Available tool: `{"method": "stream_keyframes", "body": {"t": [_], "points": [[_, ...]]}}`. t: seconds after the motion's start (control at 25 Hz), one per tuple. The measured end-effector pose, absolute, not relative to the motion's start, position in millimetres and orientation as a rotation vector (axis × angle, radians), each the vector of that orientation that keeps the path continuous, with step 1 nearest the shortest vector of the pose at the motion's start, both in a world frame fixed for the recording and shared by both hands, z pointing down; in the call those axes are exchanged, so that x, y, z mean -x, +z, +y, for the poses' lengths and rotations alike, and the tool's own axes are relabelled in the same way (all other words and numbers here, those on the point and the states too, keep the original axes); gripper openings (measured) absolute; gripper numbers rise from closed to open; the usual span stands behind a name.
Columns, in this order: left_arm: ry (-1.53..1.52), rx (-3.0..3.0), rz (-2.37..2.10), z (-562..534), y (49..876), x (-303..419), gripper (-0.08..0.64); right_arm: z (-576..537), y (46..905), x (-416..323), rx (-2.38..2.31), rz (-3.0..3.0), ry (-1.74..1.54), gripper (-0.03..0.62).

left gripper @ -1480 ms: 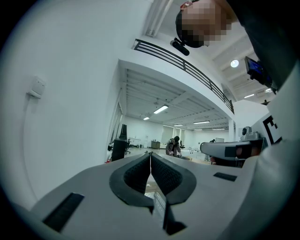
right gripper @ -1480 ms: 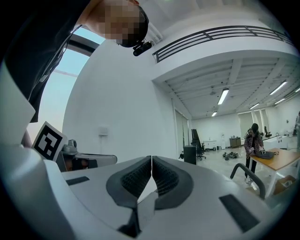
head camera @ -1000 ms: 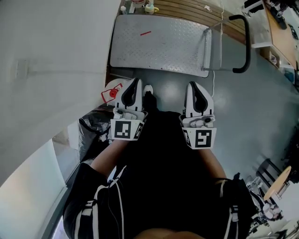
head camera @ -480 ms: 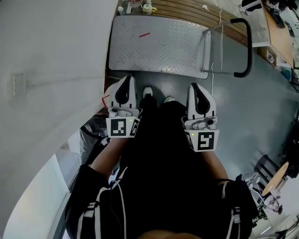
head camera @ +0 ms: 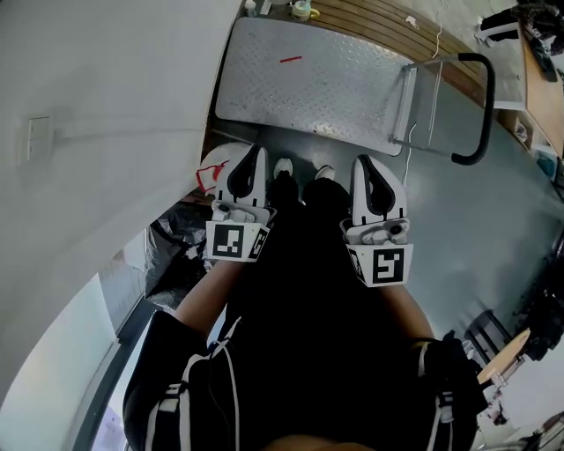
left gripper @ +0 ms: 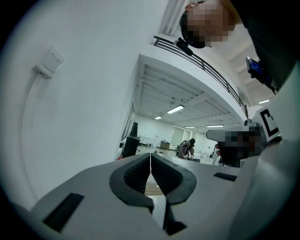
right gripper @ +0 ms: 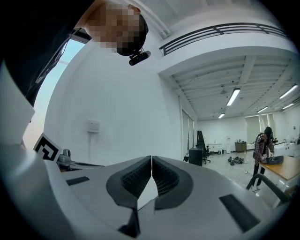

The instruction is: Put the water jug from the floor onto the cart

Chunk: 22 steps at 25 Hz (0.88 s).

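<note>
The cart (head camera: 317,84) is a flat grey metal platform with a black push handle (head camera: 480,106), lying on the floor just ahead of the person's feet. A pale round jug top with a red label (head camera: 214,169) shows by the wall, partly hidden behind my left gripper (head camera: 258,150). That gripper is shut and empty, level, pointing toward the cart. My right gripper (head camera: 363,160) stands beside it, also shut with nothing in it. In the left gripper view the left gripper (left gripper: 150,154) has its pads pressed together, and so does the right gripper (right gripper: 151,158) in the right gripper view.
A white wall (head camera: 106,106) with a socket box (head camera: 37,136) runs along the left. A black bag (head camera: 176,255) lies at its foot. White shoe tips (head camera: 283,167) stand near the cart's edge. Small items (head camera: 304,11) sit beyond the cart.
The person has stepped toward the cart, and a second shoe tip now shows. Both grippers moved along with the body and stayed shut. The jug top, briefly covered by the left gripper, shows again.
</note>
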<state>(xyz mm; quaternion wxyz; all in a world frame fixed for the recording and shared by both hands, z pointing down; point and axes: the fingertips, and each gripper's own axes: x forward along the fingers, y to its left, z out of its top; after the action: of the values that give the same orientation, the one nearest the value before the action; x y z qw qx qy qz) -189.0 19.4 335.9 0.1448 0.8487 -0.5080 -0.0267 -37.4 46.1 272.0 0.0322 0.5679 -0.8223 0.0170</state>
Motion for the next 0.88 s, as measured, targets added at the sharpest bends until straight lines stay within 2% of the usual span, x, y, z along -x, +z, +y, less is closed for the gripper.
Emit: {"method": "stream_keyframes", "body": {"t": [0.24,0.56,0.72,0.88], "points": [[0.085,-2.429,-1.498,29,372,200,0.023,42,281,41,-1.687,-2.556,0.089,0.020],[0.375,-2.423,-1.516,53,464,228,0.035,41,290,63,-1.547,-2.589,0.102,0.020],[0.438,-2.313,-1.486,65,508,247,0.099,43,296,78,-1.485,-2.600,0.105,0.020],[0.481,-2.171,-1.430,75,556,264,0.127,44,300,89,-1.464,-2.589,0.098,0.020]]}}
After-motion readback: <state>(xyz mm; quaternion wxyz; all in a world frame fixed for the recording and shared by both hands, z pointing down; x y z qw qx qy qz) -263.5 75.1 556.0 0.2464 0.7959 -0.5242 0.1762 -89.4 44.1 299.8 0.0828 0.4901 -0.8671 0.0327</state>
